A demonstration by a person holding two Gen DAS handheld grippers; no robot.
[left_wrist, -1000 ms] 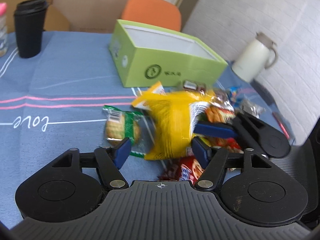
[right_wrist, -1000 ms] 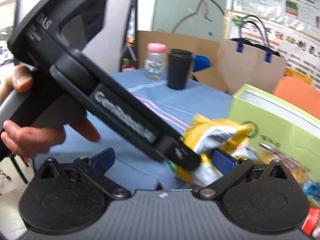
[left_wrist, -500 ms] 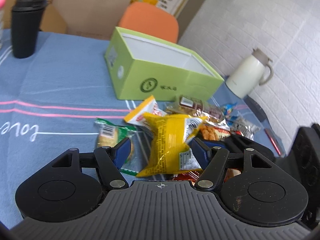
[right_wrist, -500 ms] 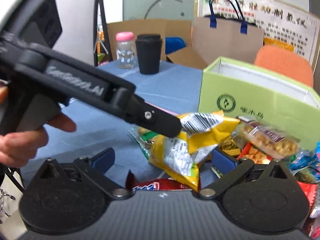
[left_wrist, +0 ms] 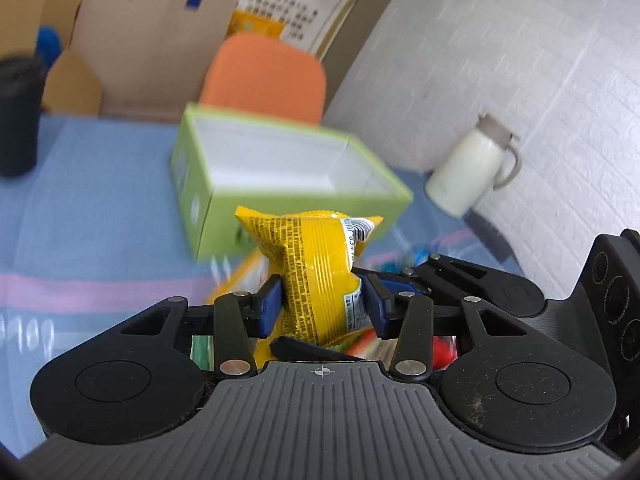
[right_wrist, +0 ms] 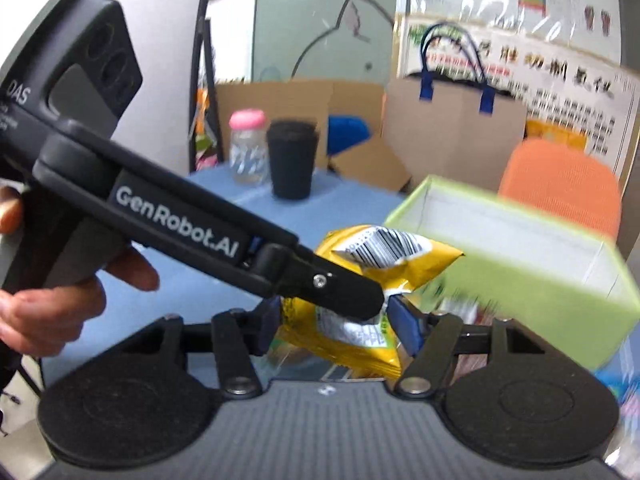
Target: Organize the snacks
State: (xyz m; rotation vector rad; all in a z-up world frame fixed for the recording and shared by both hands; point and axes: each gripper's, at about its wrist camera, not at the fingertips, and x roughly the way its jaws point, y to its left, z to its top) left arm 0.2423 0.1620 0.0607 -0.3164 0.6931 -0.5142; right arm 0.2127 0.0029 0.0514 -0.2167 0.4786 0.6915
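Observation:
A yellow snack bag [left_wrist: 320, 272] stands upright between the blue pads of my left gripper [left_wrist: 322, 308], which is shut on it and holds it above the table. In the right wrist view the same yellow bag [right_wrist: 360, 304] lies between the pads of my right gripper [right_wrist: 334, 330], whose jaws have closed in on the bag's lower part. The left gripper's finger crosses in front of it there. An open green box [left_wrist: 280, 184] with a white inside stands just beyond the bag; it also shows in the right wrist view [right_wrist: 520, 268]. More snack packets lie below the bag, mostly hidden.
A white kettle [left_wrist: 468, 176] stands at the right by the brick wall. A black cup [right_wrist: 292, 160] and a pink-lidded jar [right_wrist: 248, 148] stand at the far side of the blue tablecloth [left_wrist: 100, 220]. An orange chair [left_wrist: 264, 76] and paper bag [left_wrist: 148, 40] are behind.
Both grippers have closed in on the yellow bag, which was loose between open jaws before. The bag has risen off the snack pile and moved closer to the green box.

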